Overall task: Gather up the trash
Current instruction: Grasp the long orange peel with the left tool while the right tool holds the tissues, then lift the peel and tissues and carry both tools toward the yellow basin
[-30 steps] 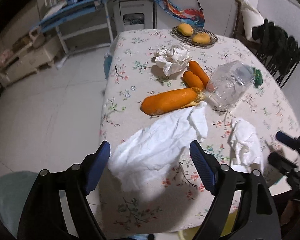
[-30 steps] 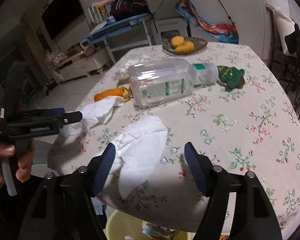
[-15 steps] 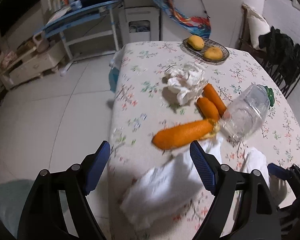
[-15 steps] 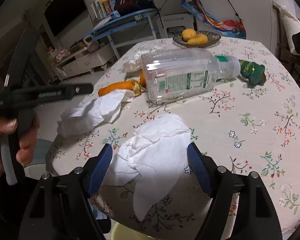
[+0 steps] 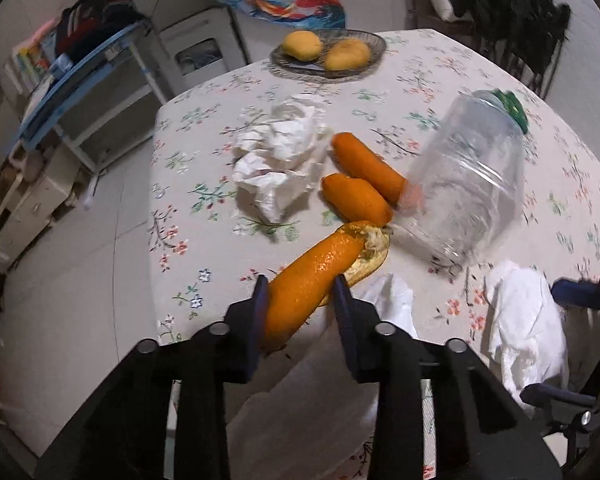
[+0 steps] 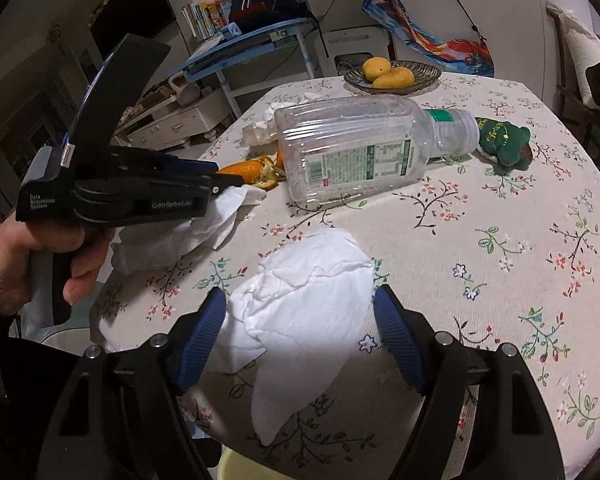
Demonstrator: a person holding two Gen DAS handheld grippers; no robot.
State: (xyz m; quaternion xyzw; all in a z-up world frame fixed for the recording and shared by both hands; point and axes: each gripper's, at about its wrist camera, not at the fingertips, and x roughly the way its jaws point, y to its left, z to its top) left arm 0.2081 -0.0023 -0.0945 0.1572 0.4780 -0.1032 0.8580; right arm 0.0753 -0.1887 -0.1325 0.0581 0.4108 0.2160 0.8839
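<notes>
My left gripper [image 5: 300,294] is shut on a long piece of orange peel [image 5: 320,272] near the table's front left. The same peel [image 6: 252,170] shows past the left gripper [image 6: 220,182] in the right wrist view. My right gripper [image 6: 300,312] is open, its jaws on either side of a flat white tissue [image 6: 300,308] at the table's front edge. Another white tissue [image 5: 388,304] lies under the left gripper. A crumpled tissue [image 5: 280,160], two more orange peels [image 5: 360,184] and an empty clear plastic bottle [image 6: 360,152] lie further in.
The table has a floral cloth [image 6: 500,220]. A dish with two yellow fruits [image 6: 392,74] stands at the back. A green soft toy [image 6: 504,140] lies by the bottle cap. A yellow bin rim [image 6: 236,468] shows below the front edge.
My left gripper has moved forward over the tissue and shut on the long orange peel. My right gripper has moved closer over the flat tissue and stays open.
</notes>
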